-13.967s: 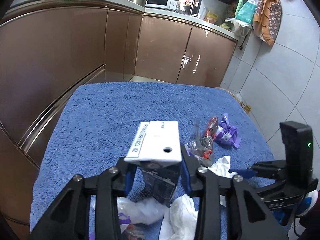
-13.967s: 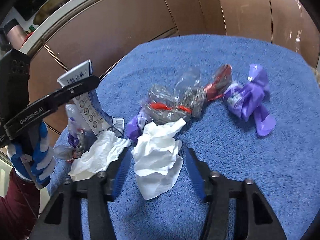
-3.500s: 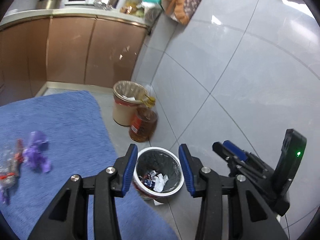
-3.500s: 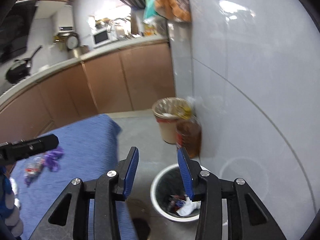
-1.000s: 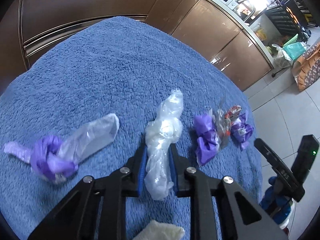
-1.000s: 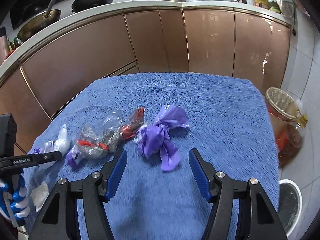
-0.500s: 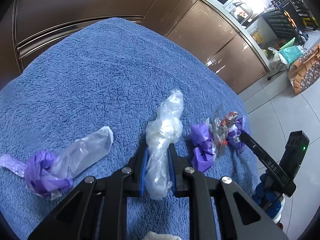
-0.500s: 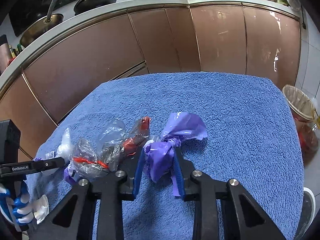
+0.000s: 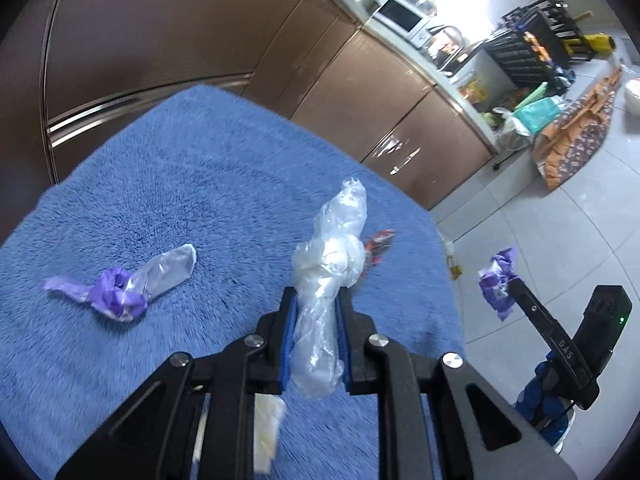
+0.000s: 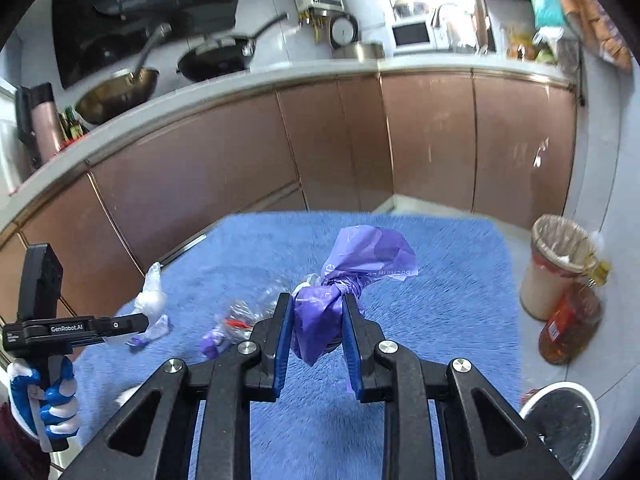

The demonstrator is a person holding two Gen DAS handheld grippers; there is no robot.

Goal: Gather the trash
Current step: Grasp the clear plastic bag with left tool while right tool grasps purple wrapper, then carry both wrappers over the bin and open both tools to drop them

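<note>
**Both tongs clamped on bags, lifted off the blue towel**

A fluffy blue towel (image 9: 208, 200) covers the work surface in a kitchen with curved brown cabinet fronts (image 10: 224, 168), a pale counter carrying a microwave (image 10: 412, 34) and pans, and a grey tiled floor. Past the towel's right edge stand a lined waste bucket (image 10: 556, 268), a bottle of amber oil (image 10: 568, 328) just beside it, and nearer the camera a white trash bin (image 10: 564, 420).

Half a second ago both bags lay on the towel between the fingers; now each is raised clear of it, and the views have tilted up toward the cabinets and counter.

The left gripper (image 9: 316, 340) is closed narrowly on a knotted clear plastic bag (image 9: 332, 264). The bag runs lengthwise between the blue pads, its twisted top sticking out ahead of the fingertips and its tail hanging behind them.

The right gripper (image 10: 316, 340) is pinched on a knotted purple bag (image 10: 352, 276), gripping below the knot, with the crumpled upper part fanning out beyond the tips.

On the towel toward its left edge lies a purple-and-clear bag (image 9: 128, 284). Near the right edge sits a red wrapper (image 9: 378, 242), partly hidden behind the held clear bag. The right wrist view also shows a crinkled clear wrapper with red (image 10: 240, 316) lying left of the fingers.
</note>
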